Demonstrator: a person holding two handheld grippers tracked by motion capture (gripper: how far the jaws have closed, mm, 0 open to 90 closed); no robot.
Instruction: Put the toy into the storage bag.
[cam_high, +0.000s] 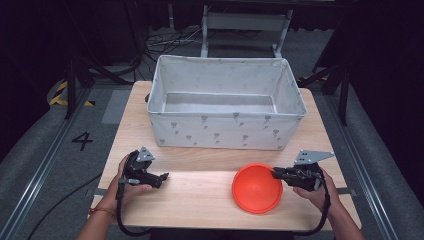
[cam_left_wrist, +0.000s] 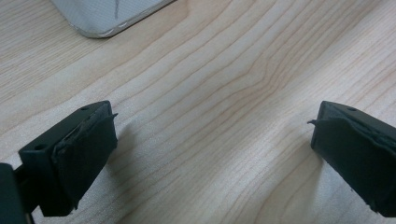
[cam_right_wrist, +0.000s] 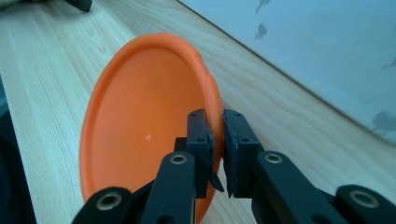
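An orange plate (cam_high: 256, 188) is tilted above the wooden table (cam_high: 200, 190), its right rim lifted. My right gripper (cam_high: 274, 173) is shut on that rim; in the right gripper view the plate (cam_right_wrist: 140, 135) stands on edge with its rim clamped between the two black fingers (cam_right_wrist: 201, 140) of the right gripper (cam_right_wrist: 218, 144). My left gripper (cam_high: 163, 176) rests at the table's left front, pointing right, open. In the left gripper view its pads (cam_left_wrist: 86, 149) stand wide apart over bare wood, the left gripper (cam_left_wrist: 212, 144) holding nothing.
A white fabric bin (cam_high: 226, 102) with a grey leaf print stands at the back of the table, empty inside; its corner (cam_left_wrist: 107, 18) and wall (cam_right_wrist: 317, 51) appear in the gripper views. Dark floor and stands surround the table.
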